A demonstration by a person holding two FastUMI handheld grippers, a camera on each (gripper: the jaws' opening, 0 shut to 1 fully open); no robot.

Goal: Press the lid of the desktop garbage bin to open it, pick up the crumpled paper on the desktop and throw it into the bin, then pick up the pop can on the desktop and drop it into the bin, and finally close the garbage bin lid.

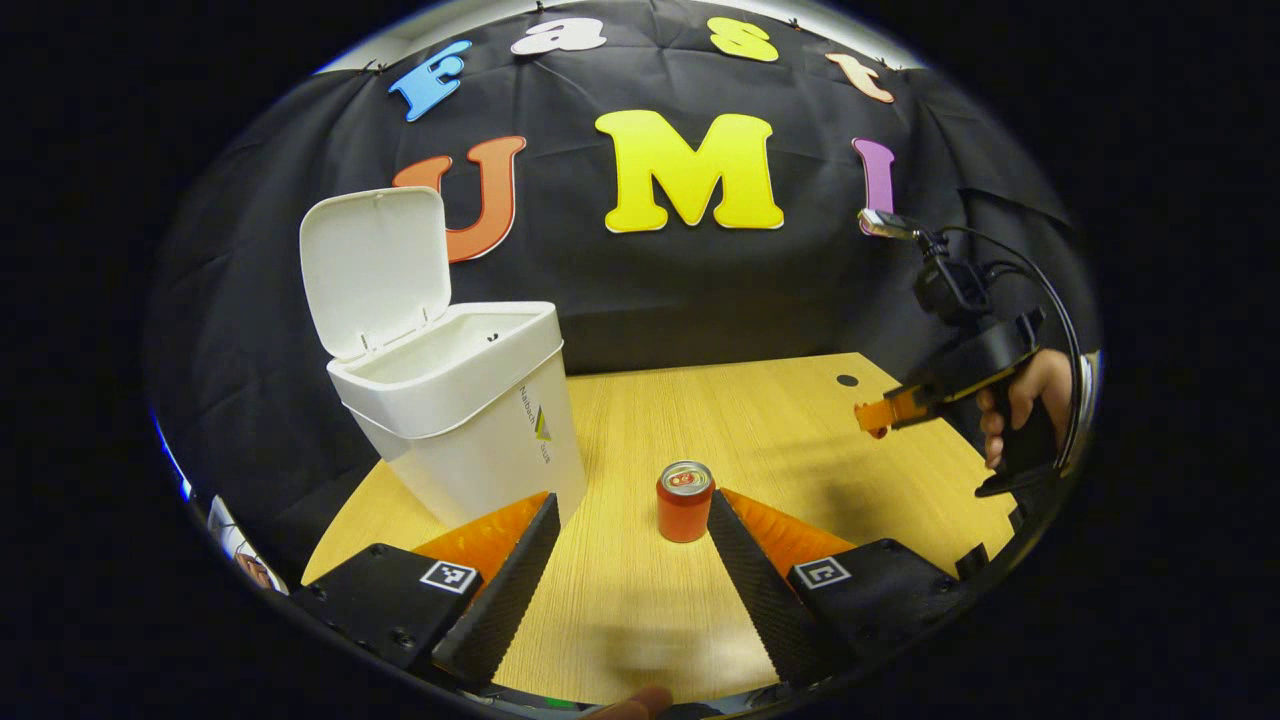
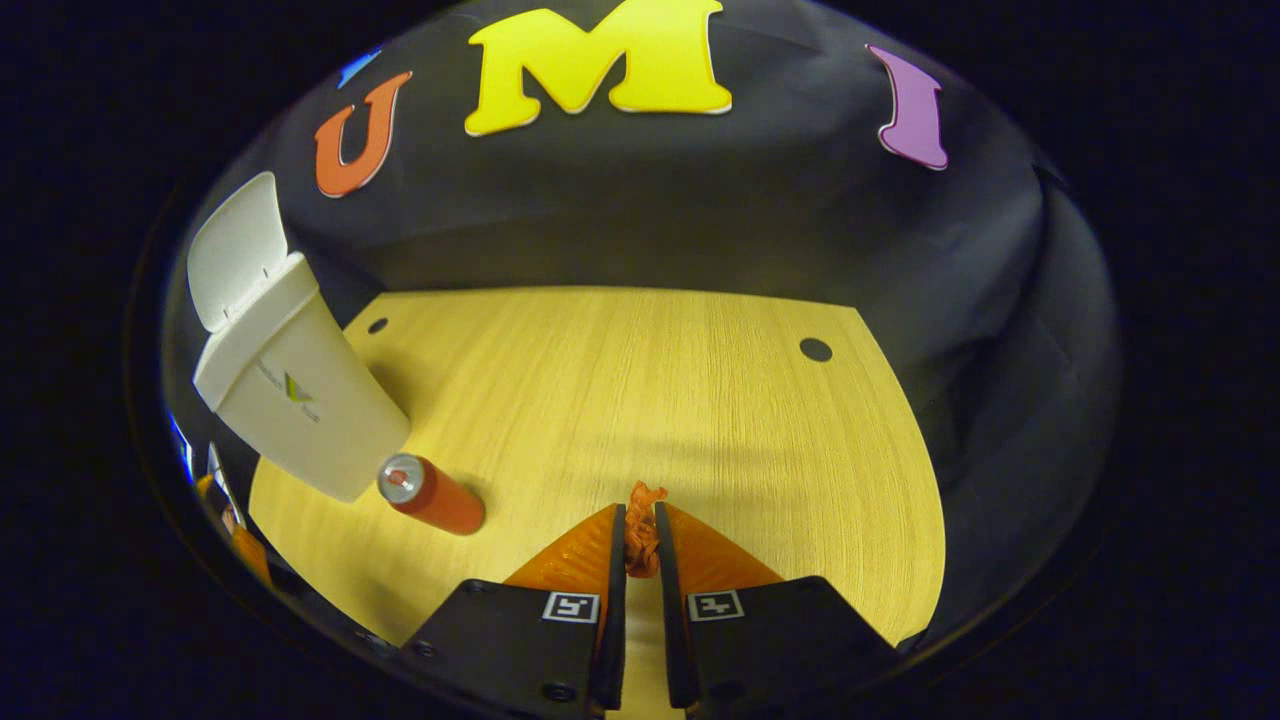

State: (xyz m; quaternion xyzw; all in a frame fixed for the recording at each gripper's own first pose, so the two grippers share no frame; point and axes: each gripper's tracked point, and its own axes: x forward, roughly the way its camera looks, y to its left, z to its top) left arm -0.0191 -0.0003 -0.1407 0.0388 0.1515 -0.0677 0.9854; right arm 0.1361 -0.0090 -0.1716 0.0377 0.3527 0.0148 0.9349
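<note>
I see the crumpled paper (image 2: 641, 528) pinched between the right gripper (image 2: 640, 545) jaws, nearly closed, above the desk (image 2: 640, 400). Left gripper view adds the bin's open top: garbage bin (image 1: 470, 420), lid (image 1: 375, 265) upright. Pop can (image 1: 685, 501) stands just beside it, between the wide-open, empty left gripper (image 1: 632, 530) jaws.
</note>
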